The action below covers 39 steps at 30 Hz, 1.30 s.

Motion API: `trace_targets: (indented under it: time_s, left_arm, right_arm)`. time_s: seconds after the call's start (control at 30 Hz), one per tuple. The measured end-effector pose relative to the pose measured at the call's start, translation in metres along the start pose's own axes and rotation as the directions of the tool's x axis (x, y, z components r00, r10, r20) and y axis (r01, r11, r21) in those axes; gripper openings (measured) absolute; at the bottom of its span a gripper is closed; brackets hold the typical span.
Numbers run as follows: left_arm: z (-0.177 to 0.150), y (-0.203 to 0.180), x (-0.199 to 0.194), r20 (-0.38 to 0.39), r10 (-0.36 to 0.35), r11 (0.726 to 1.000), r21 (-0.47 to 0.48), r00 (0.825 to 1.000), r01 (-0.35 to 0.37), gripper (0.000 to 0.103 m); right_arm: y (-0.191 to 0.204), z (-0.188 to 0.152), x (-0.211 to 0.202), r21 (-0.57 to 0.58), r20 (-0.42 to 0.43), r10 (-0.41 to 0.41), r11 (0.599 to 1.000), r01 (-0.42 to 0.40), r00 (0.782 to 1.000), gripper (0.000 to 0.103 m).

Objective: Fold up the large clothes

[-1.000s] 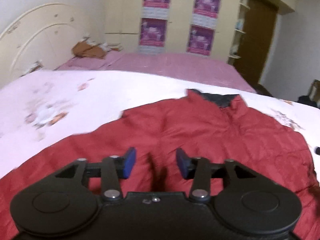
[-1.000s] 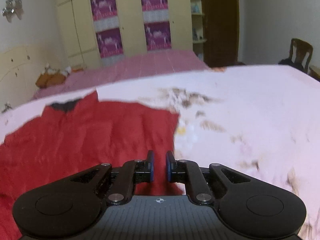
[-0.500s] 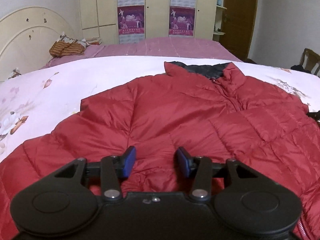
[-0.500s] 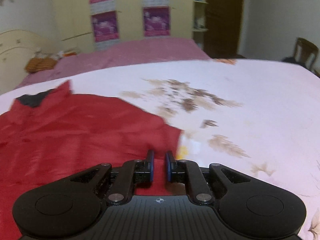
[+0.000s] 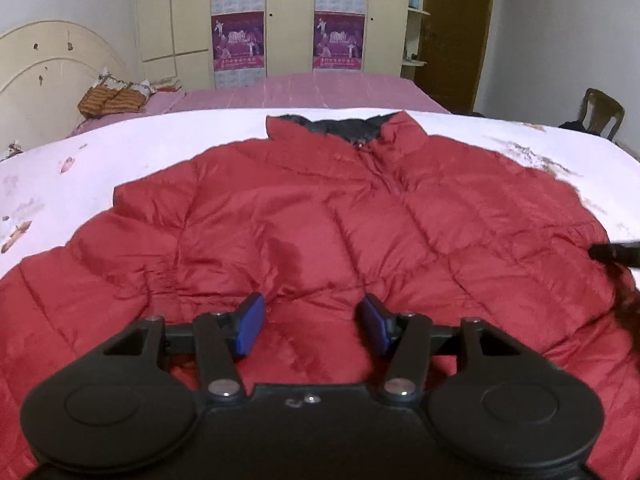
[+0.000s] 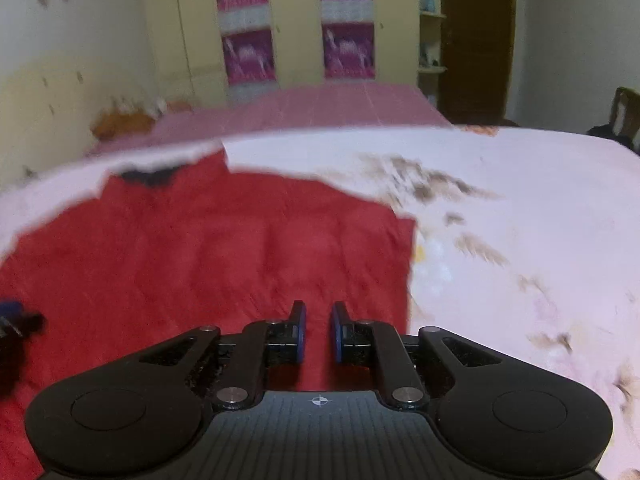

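Place: a home bedroom.
Evidence: a bed (image 5: 100,152) with a headboard (image 5: 52,68) lay ahead of the claw; wardrobe (image 5: 288,20) doors with posters (image 5: 239,40) stood beyond.

Cream wardrobe (image 5: 288,20) with purple posters (image 5: 238,40), brown door (image 5: 452,32), wooden chair (image 5: 602,114)
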<state>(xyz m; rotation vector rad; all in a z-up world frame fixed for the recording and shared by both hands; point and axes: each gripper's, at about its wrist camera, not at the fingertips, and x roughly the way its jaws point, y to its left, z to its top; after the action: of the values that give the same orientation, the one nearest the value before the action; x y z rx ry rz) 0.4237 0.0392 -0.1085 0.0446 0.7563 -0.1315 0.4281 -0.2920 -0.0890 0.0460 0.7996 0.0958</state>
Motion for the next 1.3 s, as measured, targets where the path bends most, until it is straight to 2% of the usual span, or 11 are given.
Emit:
trace_targets:
  time_s: [0.27,0.37,0.5,0.6,0.67,1.03,1.13,1.17,1.2,1.23,1.3]
  left_arm:
    - [0.001,0.0,-0.01,0.0,0.022,1.0,0.002,1.0,-0.022,0.056]
    - [-0.007,0.005,-0.01,-0.015,0.022,1.0,-0.014,1.0,-0.022,0.057]
    - [0.0,0.007,-0.009,-0.042,0.027,0.999,-0.021,0.999,-0.028,0.054]
    - [0.002,0.005,-0.021,-0.013,0.047,0.999,0.004,0.999,-0.047,0.053]
    - [-0.005,0.011,-0.015,-0.053,0.03,0.999,-0.014,0.998,-0.031,0.055]
    - [-0.004,0.013,-0.011,-0.067,0.015,1.0,0.002,0.998,-0.015,0.059]
    - [-0.003,0.018,-0.026,-0.047,-0.007,1.0,-0.024,0.999,0.006,0.085]
    - [-0.005,0.02,-0.035,-0.019,-0.004,0.999,-0.033,1.0,0.003,0.095]
    - [-0.008,0.023,-0.044,0.003,0.014,0.999,-0.044,1.0,-0.013,0.098]
    - [-0.012,0.027,-0.053,0.016,0.027,0.998,-0.063,1.0,-0.026,0.097]
    - [-0.024,0.043,-0.073,0.03,0.048,0.989,-0.141,0.998,-0.044,0.095]
  right_arm:
    - [-0.002,-0.008,-0.021,-0.005,0.008,0.005,1.0,-0.005,1.0,0.011]
    - [-0.001,-0.017,-0.011,-0.035,-0.066,-0.029,0.999,0.026,0.997,0.011]
    - [0.0,-0.02,-0.006,-0.048,-0.061,-0.034,0.998,0.031,0.998,0.011]
    - [0.002,-0.016,-0.015,-0.036,-0.061,-0.045,0.998,0.042,0.997,0.011]
    - [0.002,-0.02,-0.013,-0.036,-0.08,-0.055,0.998,0.052,0.995,0.011]
    - [0.013,-0.018,-0.004,-0.109,-0.093,-0.107,0.989,0.097,0.99,0.012]
    - [0.016,-0.013,-0.011,-0.114,-0.103,-0.116,0.988,0.105,0.988,0.012]
    - [0.019,-0.013,-0.016,-0.121,-0.092,-0.129,0.986,0.118,0.987,0.018]
    - [0.022,-0.013,-0.021,-0.126,-0.073,-0.135,0.984,0.125,0.988,0.055]
    - [0.024,-0.014,-0.03,-0.126,-0.032,-0.127,0.984,0.122,0.991,0.077]
    - [0.03,-0.015,-0.041,-0.145,-0.014,-0.113,0.983,0.11,0.994,0.077]
